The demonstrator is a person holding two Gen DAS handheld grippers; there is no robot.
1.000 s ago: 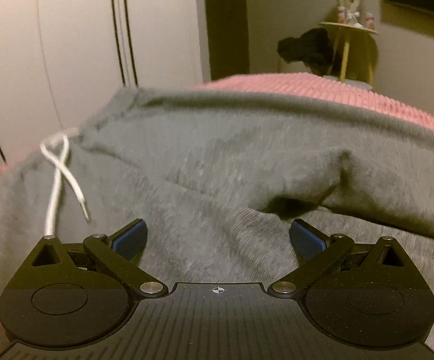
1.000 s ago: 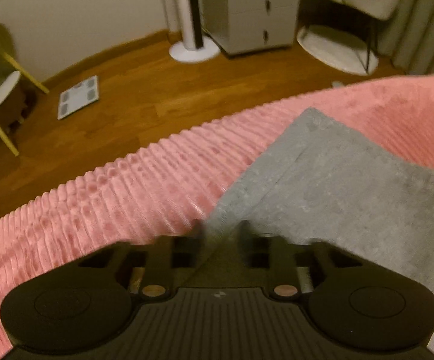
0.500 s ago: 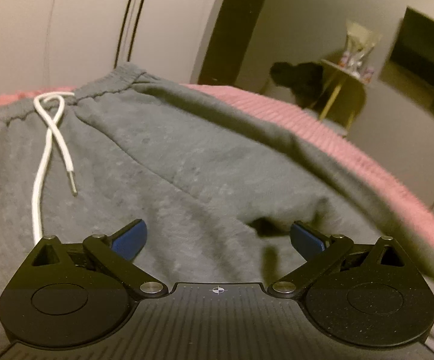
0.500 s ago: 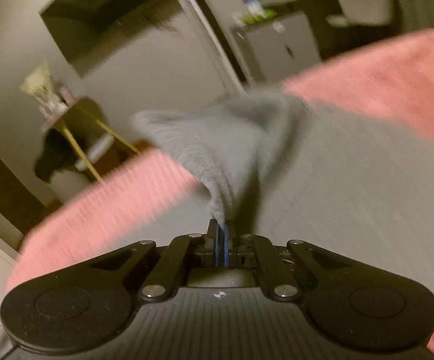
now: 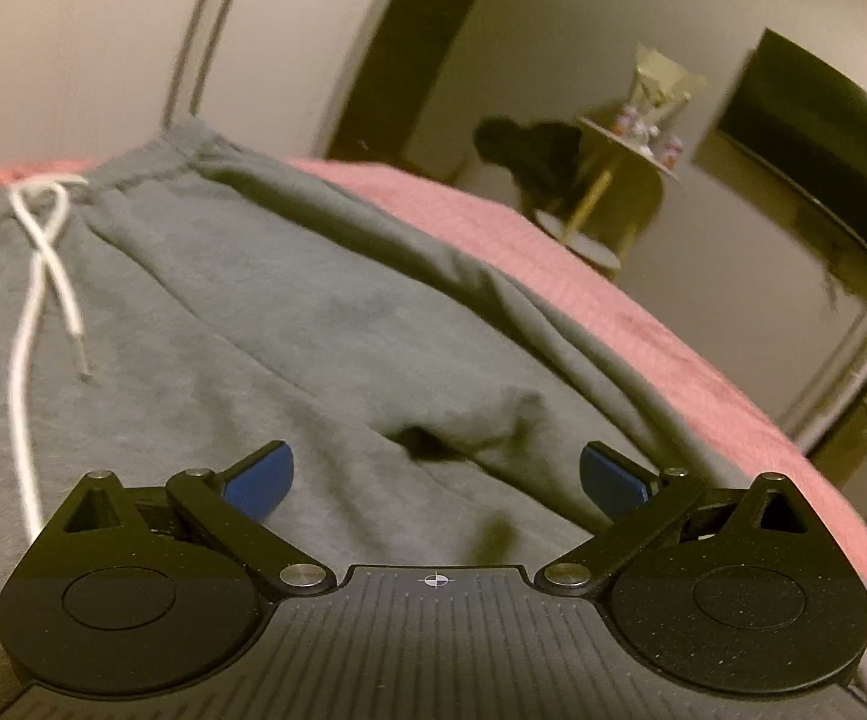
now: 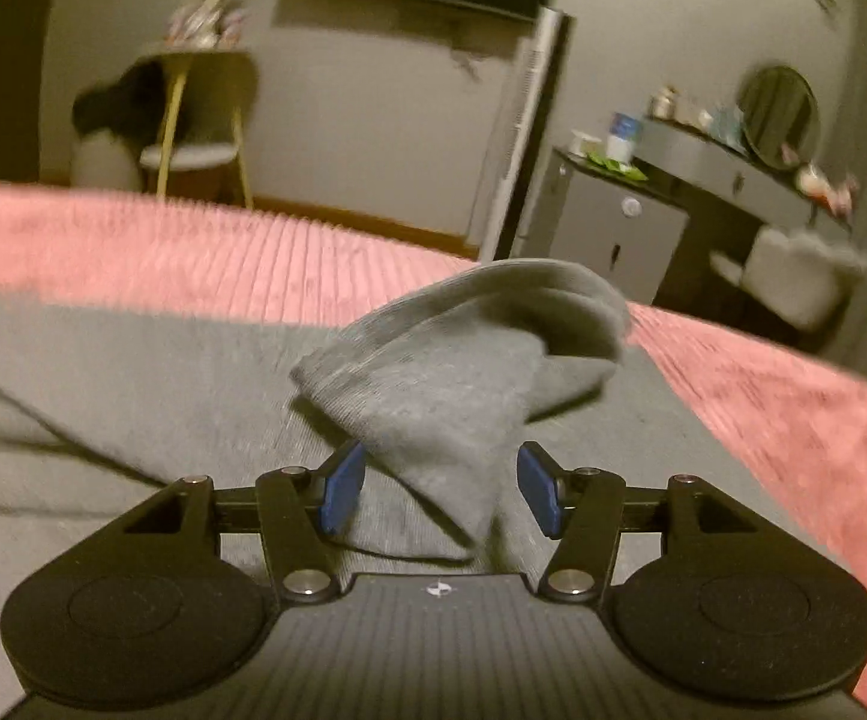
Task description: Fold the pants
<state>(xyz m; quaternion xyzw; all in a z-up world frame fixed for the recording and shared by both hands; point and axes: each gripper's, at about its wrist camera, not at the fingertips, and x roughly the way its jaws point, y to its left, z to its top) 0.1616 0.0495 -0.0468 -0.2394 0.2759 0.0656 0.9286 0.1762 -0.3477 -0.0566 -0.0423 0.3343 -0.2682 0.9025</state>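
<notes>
Fingers of right gripper had just been opening; blue pads stood apart, grey pant cuff drooping loose between them, pads not pressing it. Fingers of left gripper spread wide, grasping nothing, hovering over grey pants. Pants lay on pink bed cover. White drawstring trailed from waistband. Side table against far wall.
</notes>
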